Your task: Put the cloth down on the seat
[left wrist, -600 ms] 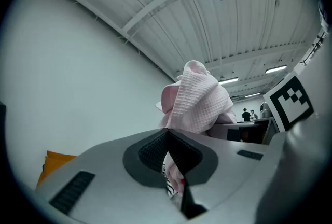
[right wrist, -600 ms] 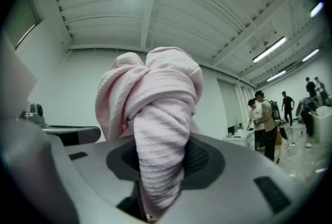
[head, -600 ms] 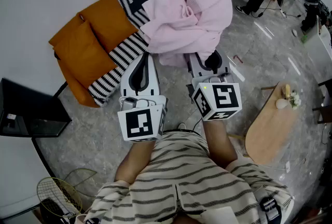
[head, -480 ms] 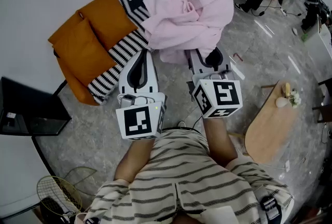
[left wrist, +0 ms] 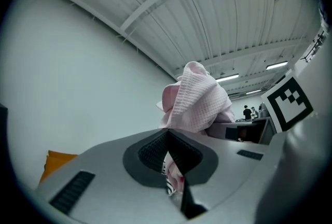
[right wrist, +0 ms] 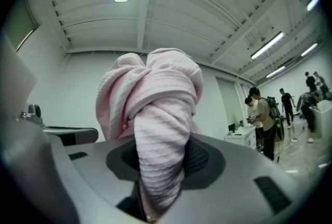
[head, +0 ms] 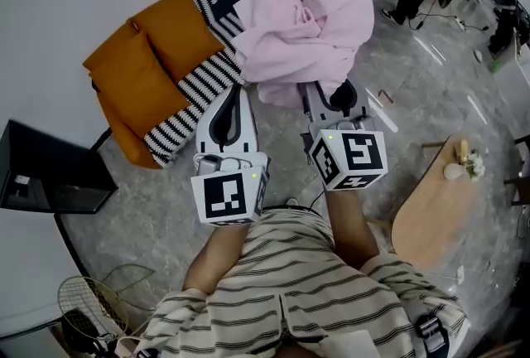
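Pink cloth point(head: 308, 16) bunched high over striped seat point(head: 192, 89), just right of orange cushions point(head: 145, 58). Right gripper point(head: 321, 93) clamps thick fold of cloth. Left gripper point(head: 235, 91): jaws pressed together, nipping thin edge at cloth's lower left.

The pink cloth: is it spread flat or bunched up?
Bunched up. The pink cloth stands as a crumpled heap with deep folds over the striped seat; the right gripper view shows a thick rolled fold.
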Motion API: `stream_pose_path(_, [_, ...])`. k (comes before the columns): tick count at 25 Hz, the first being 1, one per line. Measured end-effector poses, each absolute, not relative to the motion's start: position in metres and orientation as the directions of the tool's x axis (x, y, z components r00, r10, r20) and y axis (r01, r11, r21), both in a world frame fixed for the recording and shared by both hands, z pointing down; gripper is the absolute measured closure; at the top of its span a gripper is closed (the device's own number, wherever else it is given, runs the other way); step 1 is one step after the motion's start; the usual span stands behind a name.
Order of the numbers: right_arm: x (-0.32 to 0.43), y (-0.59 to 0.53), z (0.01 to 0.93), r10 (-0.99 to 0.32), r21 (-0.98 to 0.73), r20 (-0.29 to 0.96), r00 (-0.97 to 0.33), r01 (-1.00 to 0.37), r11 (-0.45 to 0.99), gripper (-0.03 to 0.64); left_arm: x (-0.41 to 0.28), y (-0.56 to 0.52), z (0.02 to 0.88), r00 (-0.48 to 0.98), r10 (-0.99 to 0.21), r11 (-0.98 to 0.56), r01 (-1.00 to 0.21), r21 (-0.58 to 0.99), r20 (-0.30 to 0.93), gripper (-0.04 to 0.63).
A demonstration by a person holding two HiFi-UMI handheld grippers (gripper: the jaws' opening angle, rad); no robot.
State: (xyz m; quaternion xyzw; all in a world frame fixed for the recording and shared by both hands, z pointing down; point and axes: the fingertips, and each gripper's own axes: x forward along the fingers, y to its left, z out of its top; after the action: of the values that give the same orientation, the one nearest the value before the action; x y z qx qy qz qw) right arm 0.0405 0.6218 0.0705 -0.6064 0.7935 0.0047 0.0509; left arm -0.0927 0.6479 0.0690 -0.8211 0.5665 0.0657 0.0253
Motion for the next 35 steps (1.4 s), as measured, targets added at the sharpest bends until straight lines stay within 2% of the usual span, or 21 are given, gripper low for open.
stream_pose_path(14, [0.108, 0.615, 0.084, -0.928, -0.078, -0.103, -0.358, -0.927, 0.367, 0.453, -0.024, 0.653, 0.084, 0.246, -0.963, -0.246, -0.969, -0.008, -0.109, 0.591])
stream_pose_path(20, [0.072, 0.600, 0.096, -0.920, -0.101, -0.078, -0.384, -0.915, 0.390, 0.453, -0.062, 0.640, 0.094, 0.215, -0.973, -0.216, -0.976, 0.012, -0.087, 0.591])
stream_pose_path(25, [0.082, 0.579, 0.114, -0.929, -0.112, -0.050, -0.367, -0.922, 0.371, 0.453, -0.057, 0.616, 0.112, 0.221, -0.972, -0.223, -0.975, 0.020, -0.077, 0.591])
stream_pose_path(35, [0.054, 0.442, 0.114, -0.959, -0.101, -0.032, -0.283, -0.953, 0.285, 0.453, -0.089, 0.469, 0.111, 0.300, -0.950, -0.304, -0.952, 0.037, -0.086, 0.591])
